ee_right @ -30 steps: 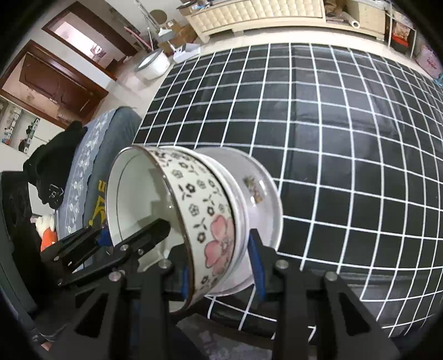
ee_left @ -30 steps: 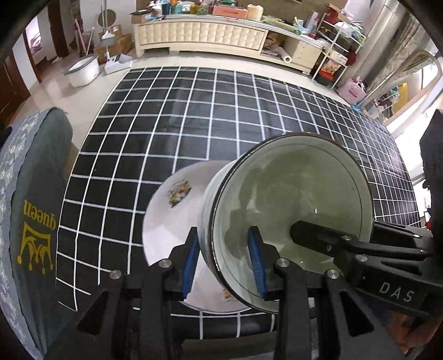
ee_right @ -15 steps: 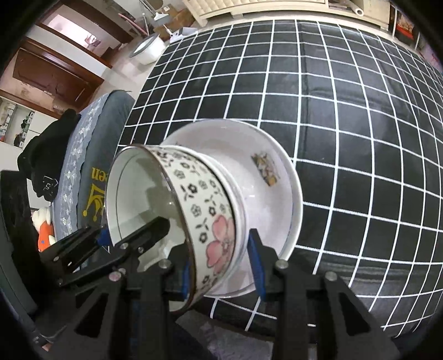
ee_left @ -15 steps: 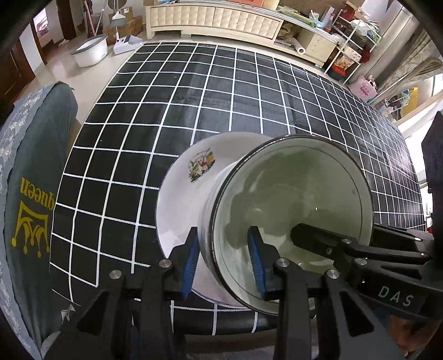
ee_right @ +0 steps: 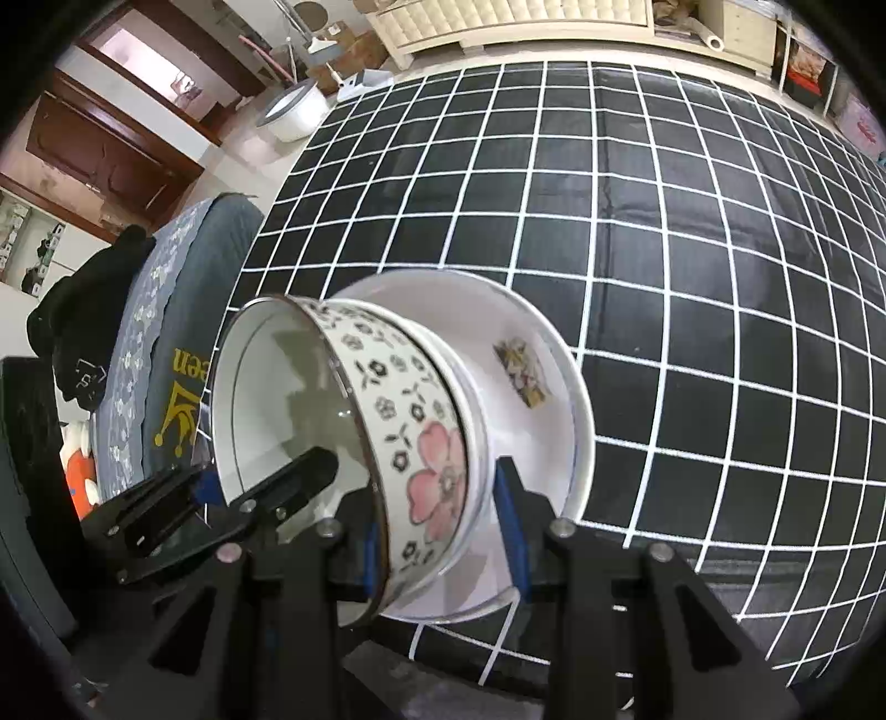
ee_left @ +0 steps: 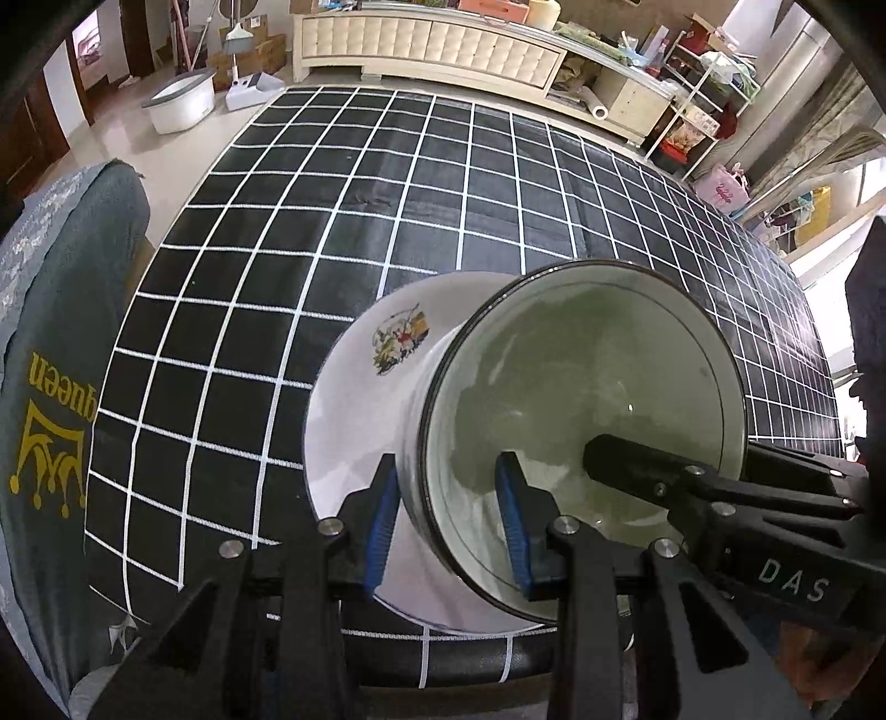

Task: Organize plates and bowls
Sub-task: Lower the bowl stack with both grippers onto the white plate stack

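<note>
A floral bowl (ee_right: pixel 410 437), white inside (ee_left: pixel 581 421), is held tilted on its side over a white plate (ee_left: pixel 360 410) with a small picture. The plate (ee_right: pixel 531 354) lies on the black checked table near its front edge. My left gripper (ee_left: pixel 446 520) is shut on the bowl's rim, one pad inside and one outside. My right gripper (ee_right: pixel 440 526) is shut on the bowl's wall from the other side; its finger also shows inside the bowl in the left wrist view (ee_left: pixel 653 476).
The black cloth with white grid lines (ee_left: pixel 387 210) covers the table beyond the plate. A grey chair back with yellow "queen" print (ee_left: pixel 50 421) stands at the left. A cabinet (ee_left: pixel 432 44) and a white tub (ee_left: pixel 180 102) are far behind.
Both grippers have moved forward and lower with the bowl, so the plate now shows larger beneath it. The grip on the bowl is unchanged.
</note>
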The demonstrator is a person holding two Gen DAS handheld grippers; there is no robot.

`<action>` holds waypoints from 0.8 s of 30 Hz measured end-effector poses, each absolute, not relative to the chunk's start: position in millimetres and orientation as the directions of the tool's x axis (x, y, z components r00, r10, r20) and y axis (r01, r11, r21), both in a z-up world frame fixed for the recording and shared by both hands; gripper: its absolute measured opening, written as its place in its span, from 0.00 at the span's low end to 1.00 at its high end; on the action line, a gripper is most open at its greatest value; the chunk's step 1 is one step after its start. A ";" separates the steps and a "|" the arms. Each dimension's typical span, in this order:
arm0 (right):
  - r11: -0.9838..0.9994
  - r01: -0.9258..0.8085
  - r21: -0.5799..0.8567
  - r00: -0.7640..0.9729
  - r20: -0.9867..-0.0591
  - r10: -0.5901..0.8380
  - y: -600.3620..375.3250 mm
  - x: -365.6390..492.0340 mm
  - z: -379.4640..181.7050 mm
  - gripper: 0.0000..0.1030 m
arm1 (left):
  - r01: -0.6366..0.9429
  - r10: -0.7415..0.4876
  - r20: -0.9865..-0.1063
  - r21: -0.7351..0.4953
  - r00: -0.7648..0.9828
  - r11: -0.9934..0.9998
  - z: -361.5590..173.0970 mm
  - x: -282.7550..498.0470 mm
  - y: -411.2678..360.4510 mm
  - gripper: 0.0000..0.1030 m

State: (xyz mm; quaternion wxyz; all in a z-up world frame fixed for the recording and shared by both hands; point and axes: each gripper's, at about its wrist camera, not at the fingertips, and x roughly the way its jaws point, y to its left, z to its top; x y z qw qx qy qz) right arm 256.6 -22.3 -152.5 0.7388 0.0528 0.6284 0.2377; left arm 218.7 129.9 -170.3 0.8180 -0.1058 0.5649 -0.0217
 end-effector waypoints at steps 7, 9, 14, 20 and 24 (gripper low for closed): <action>0.891 -0.334 0.308 0.176 -0.908 0.380 -21.2 252.9 -144.7 0.40 | -0.080 -0.078 -0.911 -0.121 0.406 0.989 -166.7 217.0 126.1 0.37; 0.891 -0.347 0.294 0.189 -0.908 0.374 -20.8 251.7 -143.0 0.40 | -0.067 -0.048 -0.906 -0.084 0.421 0.994 -164.3 215.0 122.6 0.37; 0.891 -0.331 0.312 0.224 -0.891 0.395 -31.0 252.0 -136.5 0.56 | -0.063 -0.017 -0.889 -0.052 0.457 0.997 -155.0 211.7 121.4 0.39; 0.889 -0.339 0.307 0.291 -0.865 0.410 -42.6 246.7 -121.5 0.65 | -0.070 0.031 -0.867 -0.004 0.497 0.998 -141.7 204.6 120.9 0.44; 0.884 -0.339 0.320 0.350 -0.830 0.435 -54.7 236.8 -106.6 0.69 | -0.069 0.032 -0.831 -0.008 0.555 0.998 -127.0 193.3 118.8 0.44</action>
